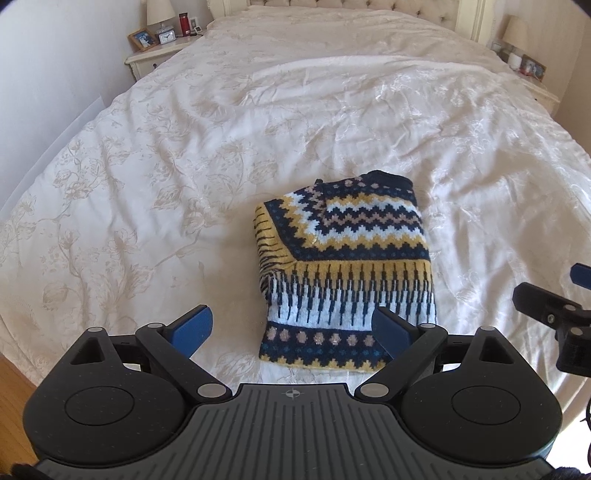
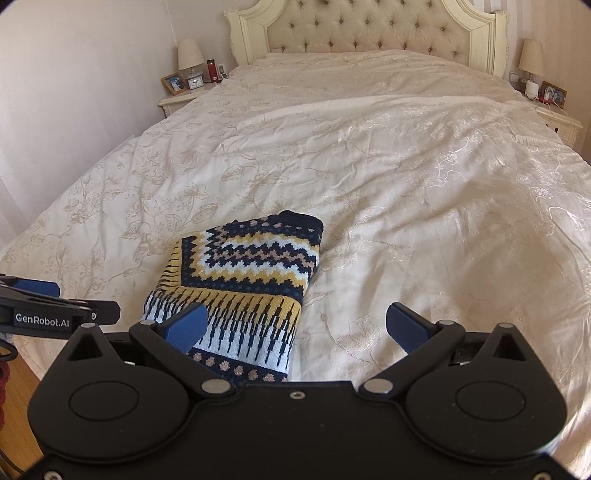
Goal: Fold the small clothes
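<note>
The left gripper hangs just short of the folded sweater, its blue-padded fingers spread wide and holding nothing; one pad overlaps the sweater's near corner in view, though contact cannot be told. The right gripper is likewise spread wide and empty, hovering beside the sweater, on the side away from the left gripper.

Each wrist view catches the other tool at its edge: the left wrist view shows part of the right gripper off to the sweater's right, while the right wrist view shows the left gripper side-on, with a white "GenRobot.AI" label. Only the right wrist view shows the whole tufted headboard far beyond the sweater.

The sweater is a compact, roughly rectangular bundle in navy, mustard, pale blue and tan zigzag and dot bands, lying flat near the foot of the bed on a cream floral bedspread. Beyond it stand a nightstand with a lamp, clock, framed photo and red bottle.
</note>
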